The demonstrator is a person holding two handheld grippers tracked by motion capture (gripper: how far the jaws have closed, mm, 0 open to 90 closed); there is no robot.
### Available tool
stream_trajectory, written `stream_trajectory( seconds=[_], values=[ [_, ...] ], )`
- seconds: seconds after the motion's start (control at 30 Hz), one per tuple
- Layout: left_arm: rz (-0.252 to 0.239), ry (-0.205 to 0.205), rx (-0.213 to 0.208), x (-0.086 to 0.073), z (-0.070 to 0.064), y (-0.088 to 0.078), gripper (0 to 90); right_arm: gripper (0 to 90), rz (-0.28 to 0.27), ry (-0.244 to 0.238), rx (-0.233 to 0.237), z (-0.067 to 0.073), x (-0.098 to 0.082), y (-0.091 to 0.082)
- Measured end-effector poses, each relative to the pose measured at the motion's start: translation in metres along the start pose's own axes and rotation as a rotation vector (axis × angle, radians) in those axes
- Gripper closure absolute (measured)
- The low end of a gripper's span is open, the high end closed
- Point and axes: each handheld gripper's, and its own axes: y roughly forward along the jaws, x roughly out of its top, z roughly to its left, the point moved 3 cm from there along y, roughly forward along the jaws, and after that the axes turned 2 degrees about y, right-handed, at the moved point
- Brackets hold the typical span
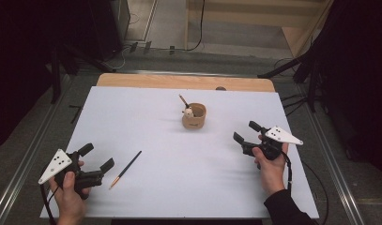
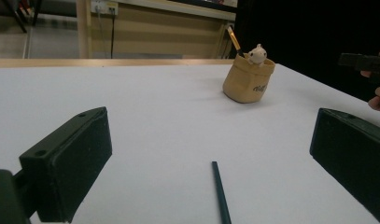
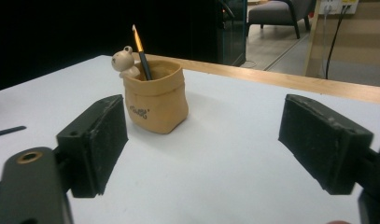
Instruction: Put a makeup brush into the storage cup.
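A tan, sack-shaped pot (image 1: 194,117) stands at the middle back of the white table (image 1: 179,187). A small pale animal figure (image 1: 189,112) sits on its rim and a dark brush (image 1: 183,100) leans inside it. A second brush (image 1: 126,169) with an orange tip lies flat at the front left. My left gripper (image 1: 97,156) rests just left of that brush, open and empty; in the left gripper view the brush (image 2: 220,191) lies between the spread jaws. My right gripper (image 1: 246,131) hovers right of the pot, open with nothing in it, and faces the pot (image 3: 156,95).
A wooden strip (image 1: 184,82) runs along the table's far edge, with floor and cables beyond it. Dark stands flank the table on both sides. The white surface between the pot and both hands is bare.
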Motion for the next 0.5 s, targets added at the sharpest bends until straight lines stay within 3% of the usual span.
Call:
stream_trajectory(
  seconds=[0.23, 0.37, 0.5],
  values=[
    [0.001, 0.002, 0.0, 0.0, -0.001, 0.0, 0.0, 12.8, -0.01, -0.011, -0.038, -0.005, -0.008, -0.019],
    [0.0, 0.0, 0.0, 0.0, 0.0, 0.0, 0.0, 12.8, -0.025, 0.005, -0.037, -0.007, -0.011, -0.03],
    [-0.003, -0.001, 0.002, 0.0, 0.0, 0.0, 0.0, 4.4, -0.022, 0.005, -0.053, -0.008, -0.014, -0.041]
  ],
)
